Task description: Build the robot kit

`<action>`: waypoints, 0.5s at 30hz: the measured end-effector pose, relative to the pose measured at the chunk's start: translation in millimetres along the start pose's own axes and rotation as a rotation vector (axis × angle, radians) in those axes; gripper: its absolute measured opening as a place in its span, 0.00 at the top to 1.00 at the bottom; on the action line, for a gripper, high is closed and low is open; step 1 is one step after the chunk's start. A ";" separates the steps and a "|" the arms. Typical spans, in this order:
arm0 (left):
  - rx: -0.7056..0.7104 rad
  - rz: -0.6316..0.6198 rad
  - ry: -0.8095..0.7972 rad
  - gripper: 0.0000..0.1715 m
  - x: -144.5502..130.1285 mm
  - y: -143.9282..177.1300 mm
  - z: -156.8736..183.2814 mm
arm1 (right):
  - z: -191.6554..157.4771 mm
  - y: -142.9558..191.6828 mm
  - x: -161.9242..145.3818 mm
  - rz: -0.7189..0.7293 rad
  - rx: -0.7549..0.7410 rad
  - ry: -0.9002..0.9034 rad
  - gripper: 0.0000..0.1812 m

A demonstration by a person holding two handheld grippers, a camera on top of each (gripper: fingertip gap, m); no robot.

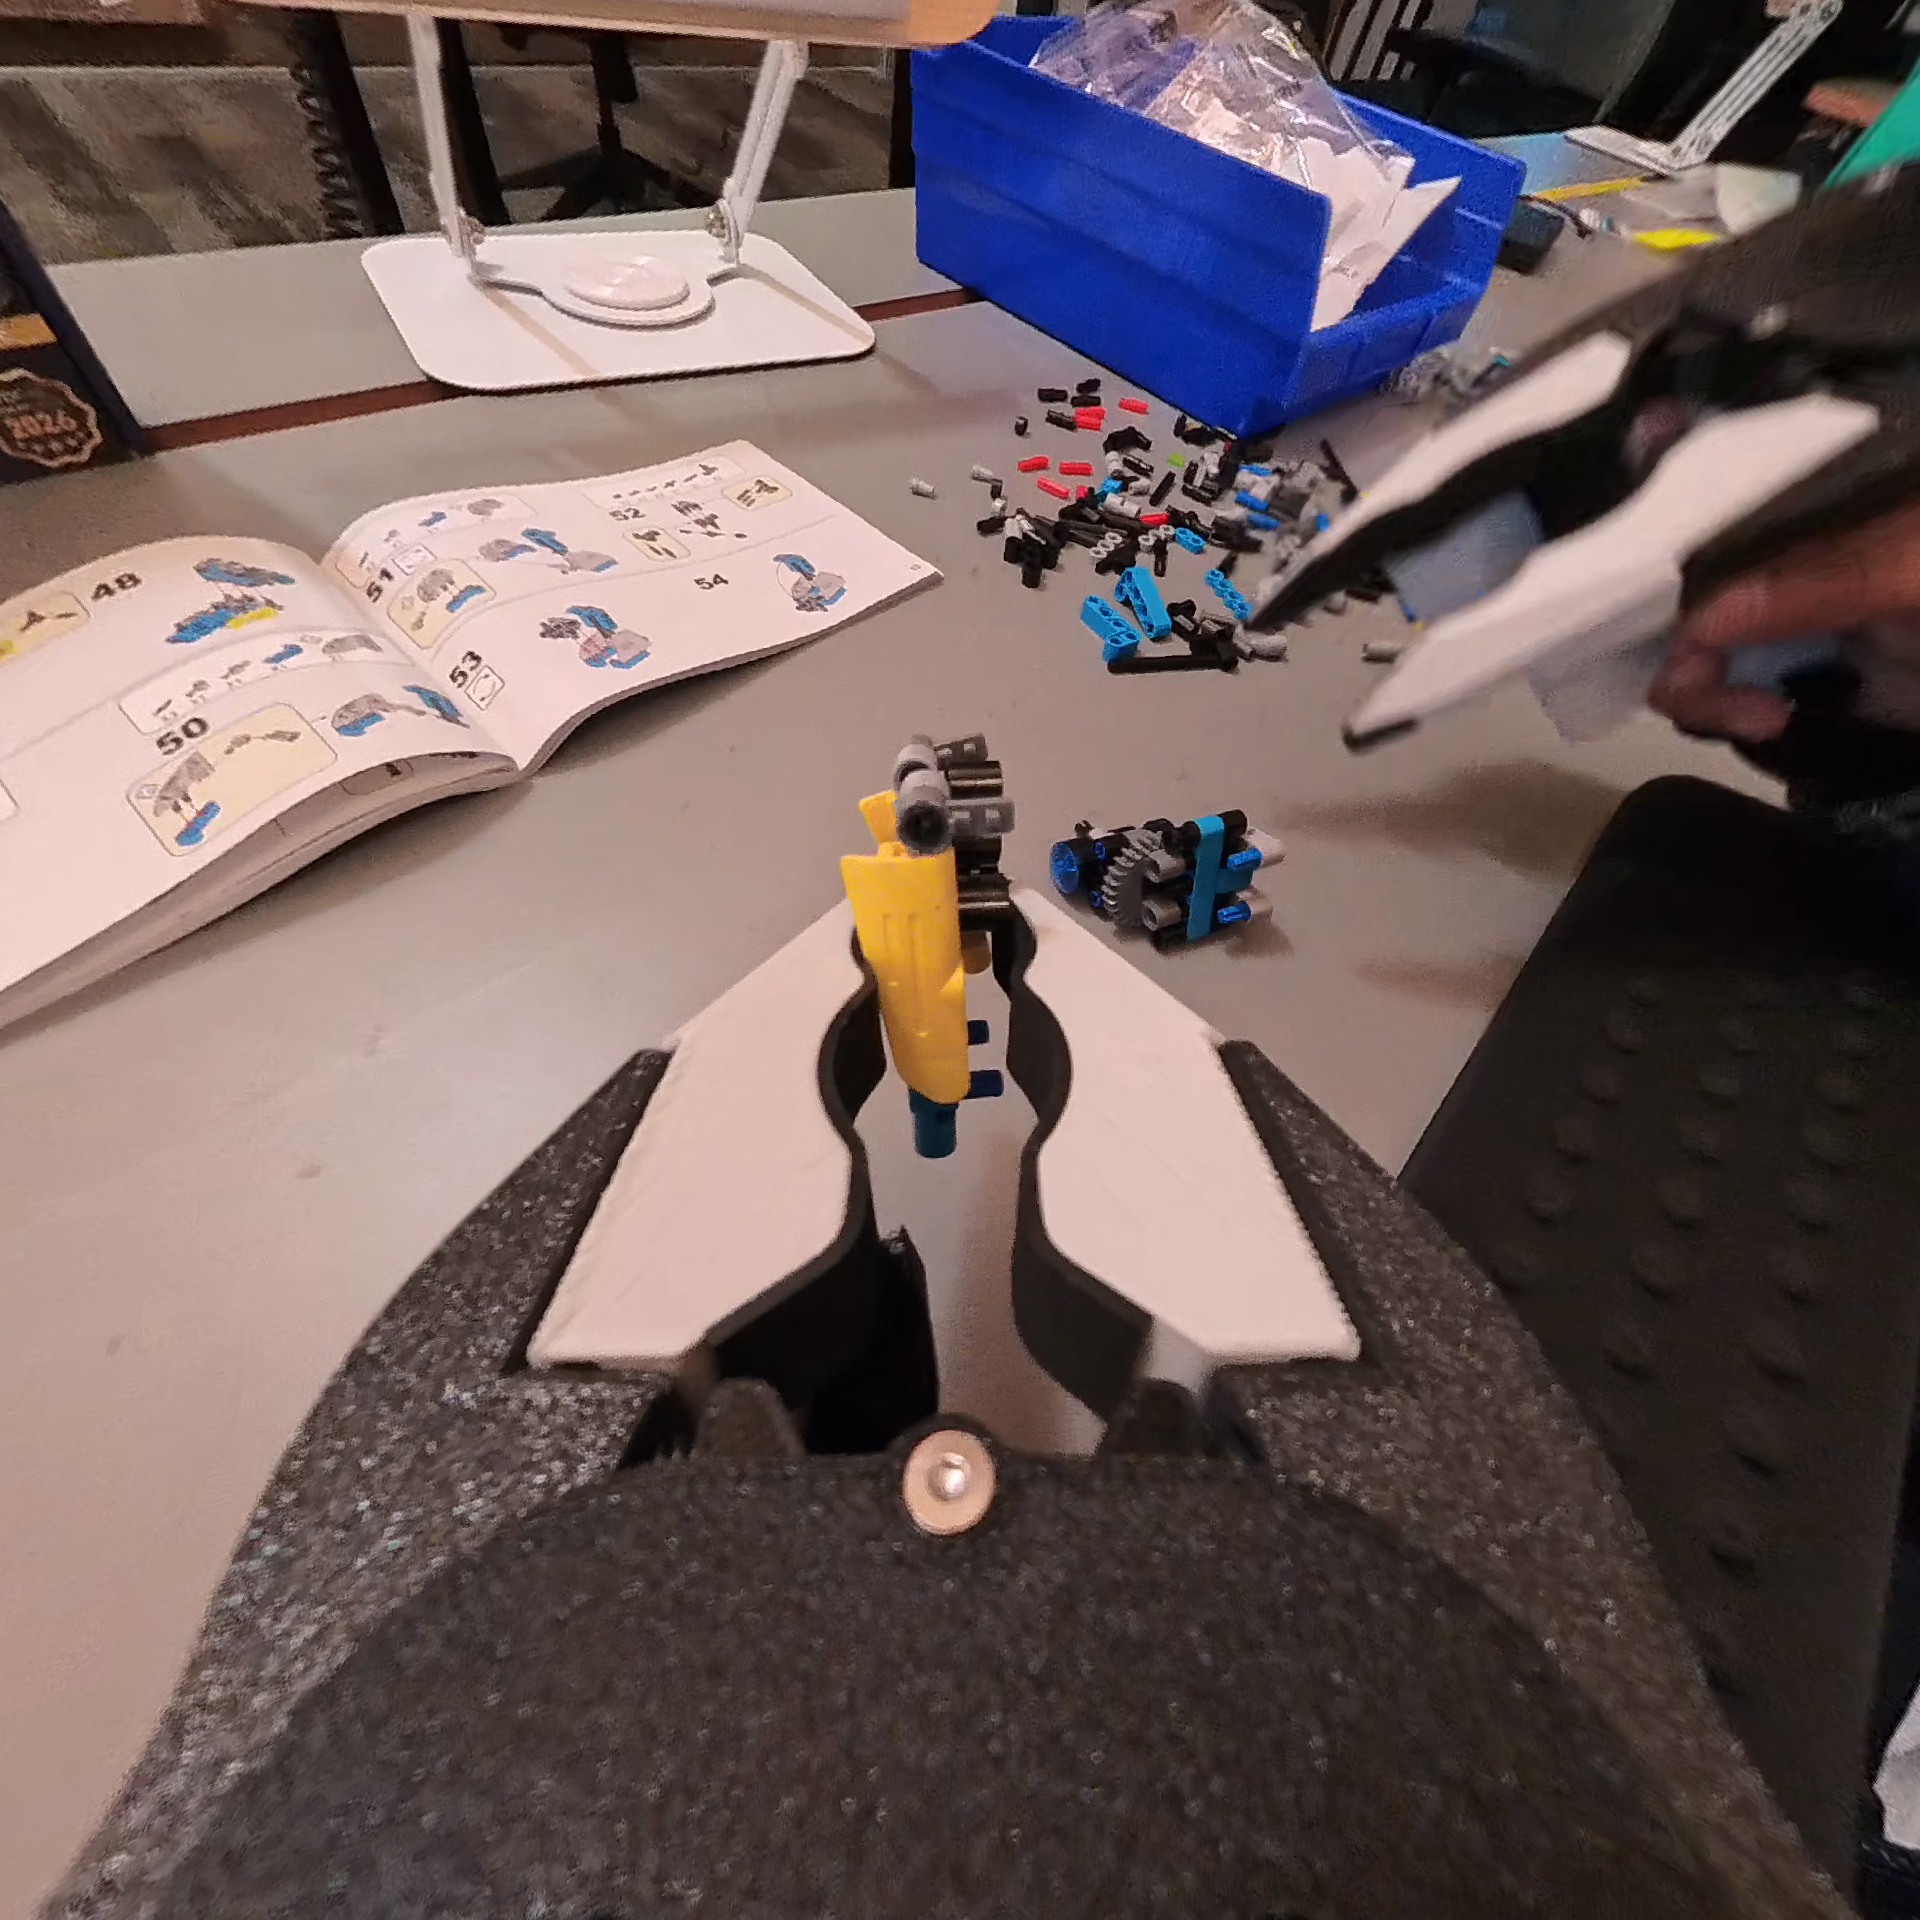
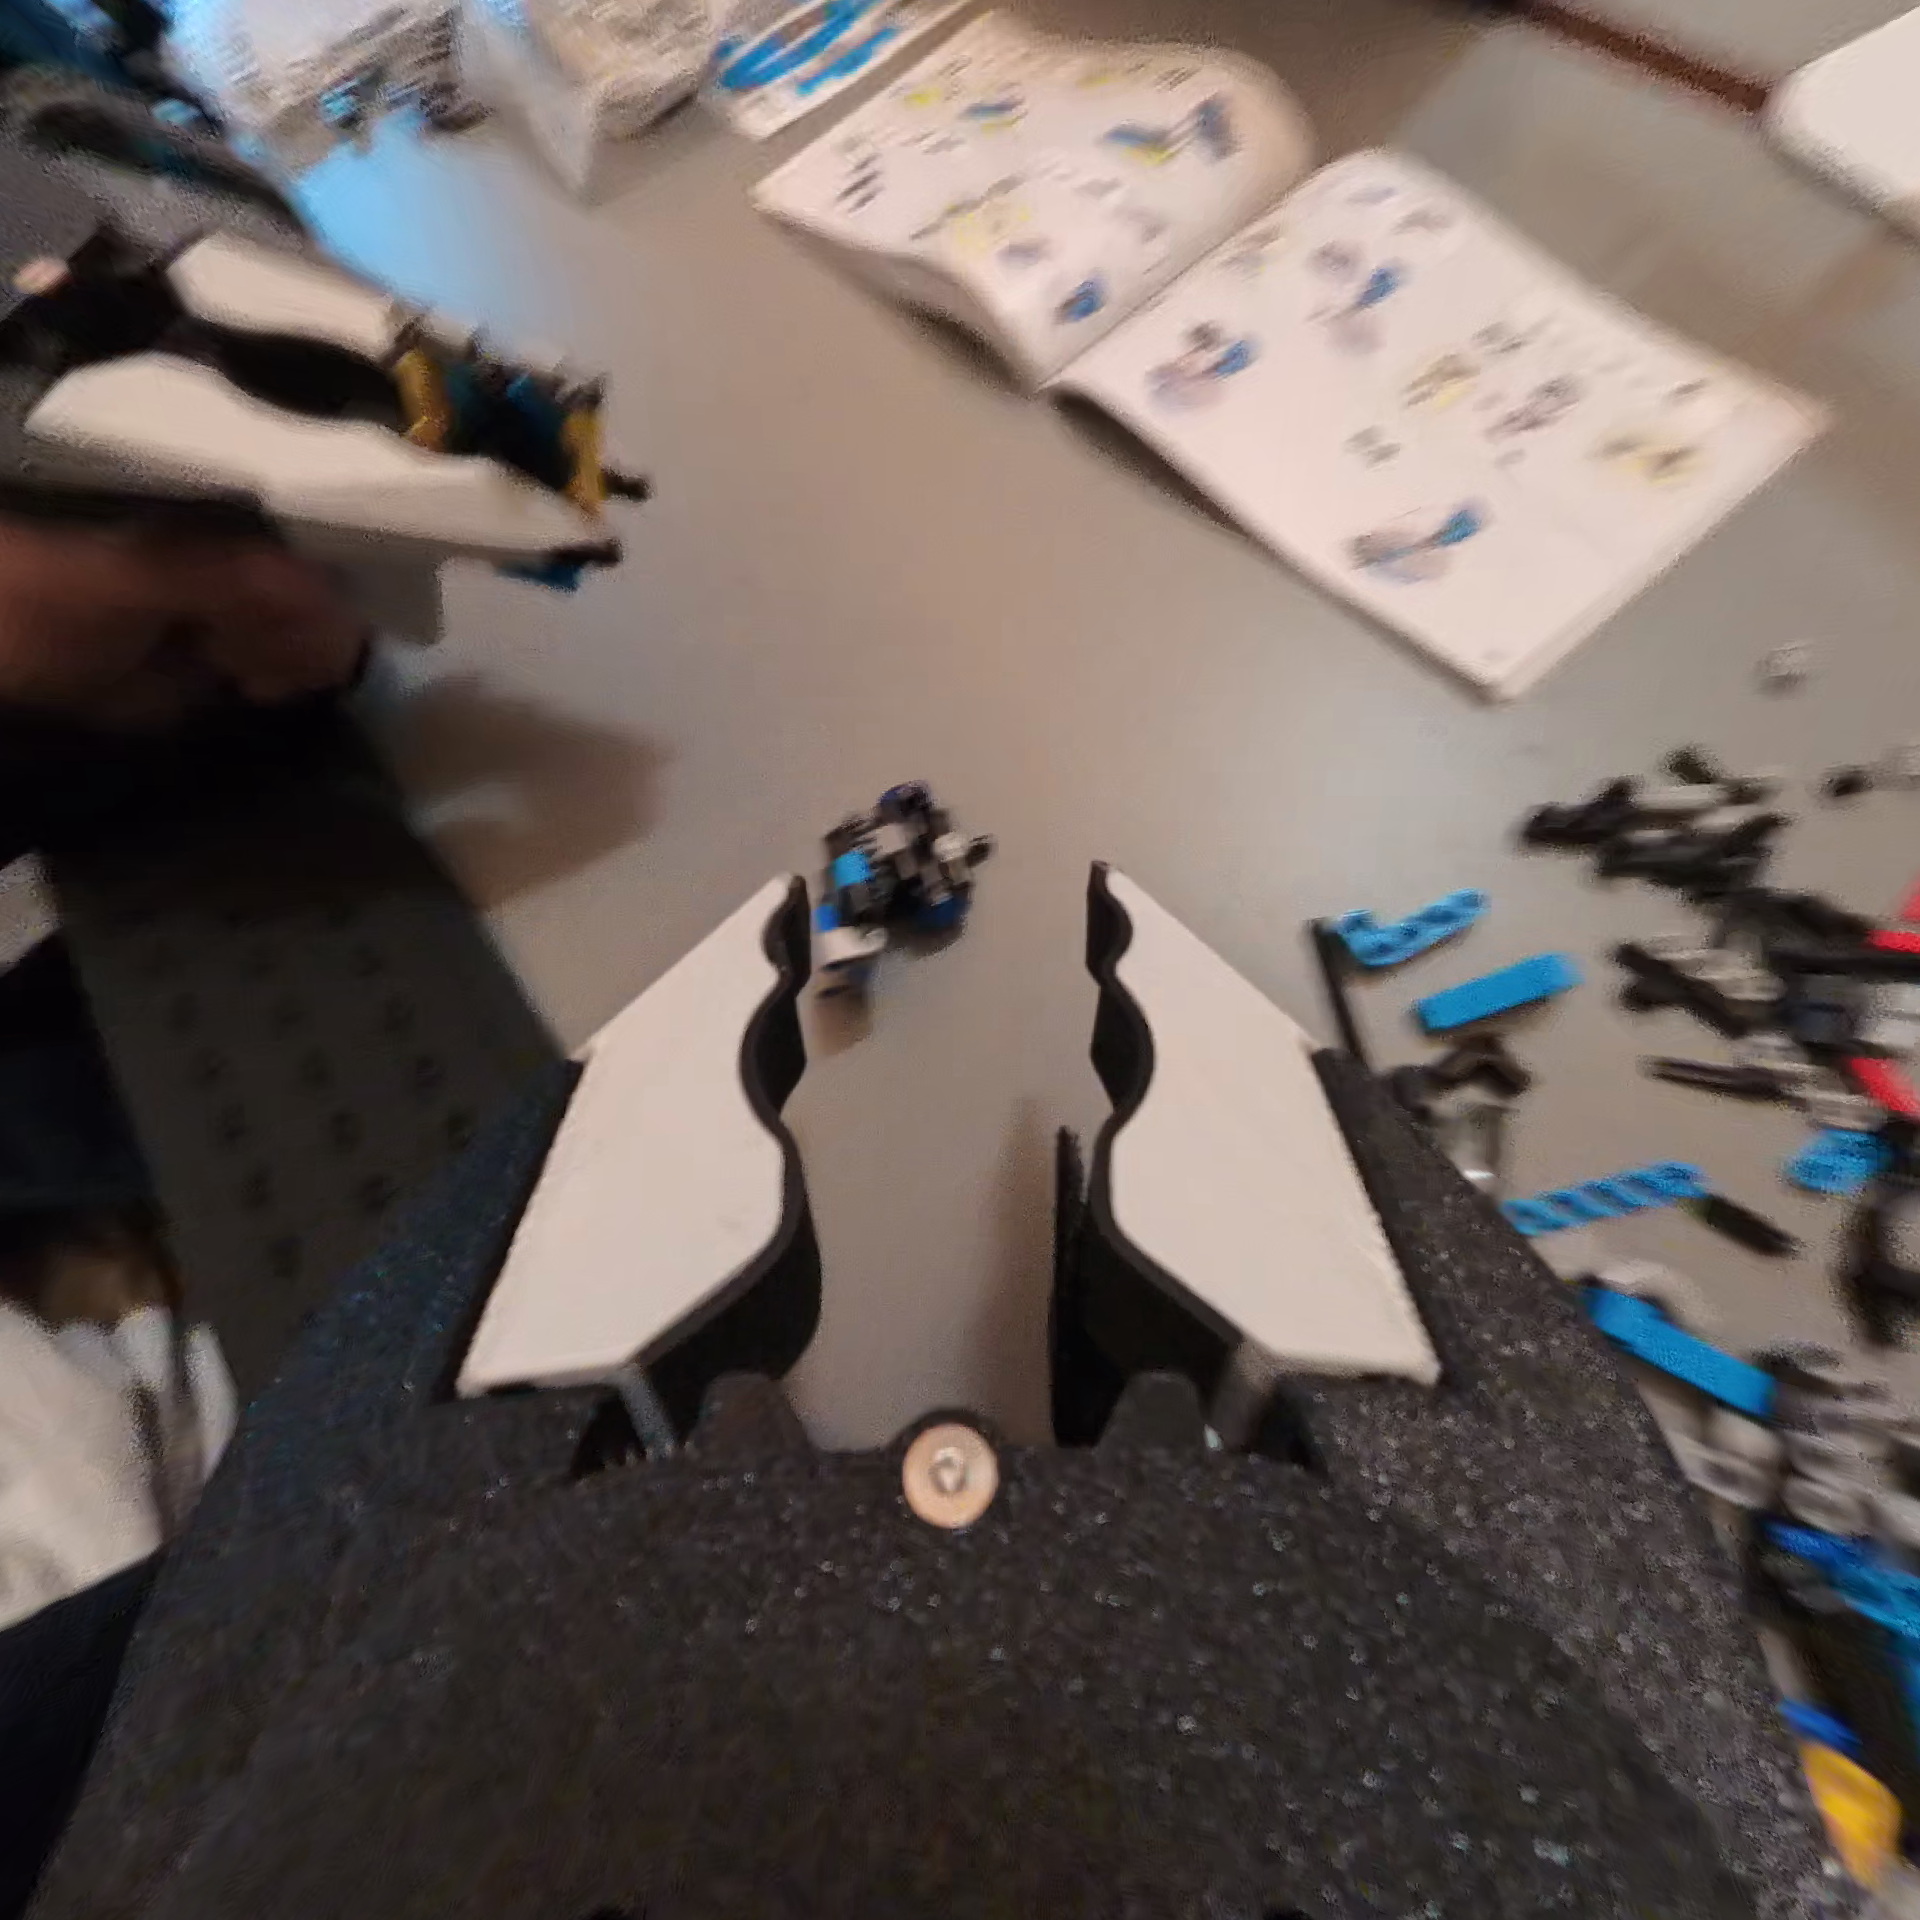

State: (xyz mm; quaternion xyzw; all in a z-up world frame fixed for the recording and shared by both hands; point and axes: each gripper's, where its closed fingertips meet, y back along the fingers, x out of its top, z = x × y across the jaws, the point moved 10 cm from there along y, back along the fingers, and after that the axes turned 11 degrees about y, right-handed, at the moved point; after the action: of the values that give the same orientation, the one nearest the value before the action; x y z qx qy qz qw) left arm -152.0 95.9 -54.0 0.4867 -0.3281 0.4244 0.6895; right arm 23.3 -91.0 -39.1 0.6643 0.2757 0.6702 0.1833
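Note:
My left gripper (image 1: 940, 914) is shut on a small brick assembly (image 1: 920, 966) with a yellow panel, grey and black parts and a blue pin, held above the grey table (image 1: 623, 1018). A second small assembly (image 1: 1164, 878) of blue, grey and black parts lies on the table just right of it. My right gripper (image 2: 945, 883) is open and empty, above the table, with that second assembly (image 2: 894, 883) just beyond its left fingertip. The right gripper also shows at the right of the left wrist view (image 1: 1320, 675), and the left gripper at the upper left of the blurred right wrist view (image 2: 592, 509).
An open instruction booklet (image 1: 416, 665) lies left of centre. A pile of loose black, blue and red parts (image 1: 1164, 530) lies in front of a blue bin (image 1: 1143, 239) with plastic bags. A white stand (image 1: 613, 301) is at the back. A black mat (image 1: 1683, 1195) lies at the near right.

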 end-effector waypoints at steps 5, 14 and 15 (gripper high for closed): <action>-0.038 -0.009 0.009 0.90 -1.1 -0.2 0.4 | -25.2 -22.2 -19.2 -0.016 0.085 0.058 0.77; -0.052 -0.022 -0.001 0.90 -2.6 -1.3 1.8 | -22.8 -34.8 -24.3 -0.077 0.068 0.087 0.87; -0.054 -0.024 0.001 0.90 -2.6 -1.5 1.7 | -23.4 -36.1 -24.7 -0.077 0.070 0.091 0.87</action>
State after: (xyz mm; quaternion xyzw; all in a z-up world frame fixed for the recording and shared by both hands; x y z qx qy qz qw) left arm -151.8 93.3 -56.4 0.4715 -0.3333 0.4072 0.7077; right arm -3.0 -80.9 -80.0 0.6281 0.3324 0.6821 0.1727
